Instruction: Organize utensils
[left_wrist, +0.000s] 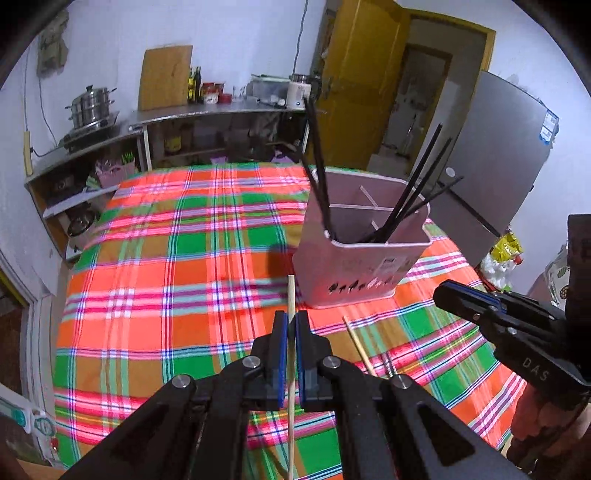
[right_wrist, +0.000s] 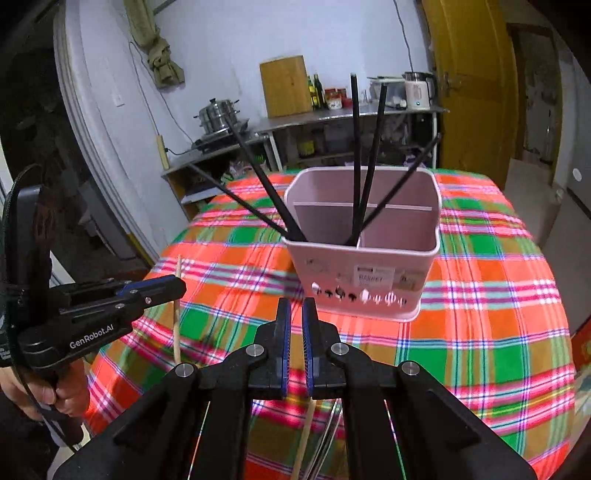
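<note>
A pink divided utensil holder (left_wrist: 354, 266) stands on the plaid tablecloth and holds several black chopsticks (left_wrist: 410, 199); it also shows in the right wrist view (right_wrist: 365, 258). My left gripper (left_wrist: 291, 321) is shut on a wooden chopstick (left_wrist: 291, 295) and holds it upright above the cloth, just left of the holder. In the right wrist view that gripper (right_wrist: 177, 286) and its chopstick (right_wrist: 177, 325) are at the left. A second wooden chopstick (left_wrist: 360, 347) lies on the cloth. My right gripper (right_wrist: 294, 314) hovers over it, jaws nearly together, nothing visibly between them.
The table is covered by a plaid cloth (left_wrist: 184, 258). A metal counter (left_wrist: 207, 114) with pots, bottles and a kettle runs along the back wall. A yellow door (left_wrist: 354, 92) and a grey fridge (left_wrist: 502, 155) stand at the right.
</note>
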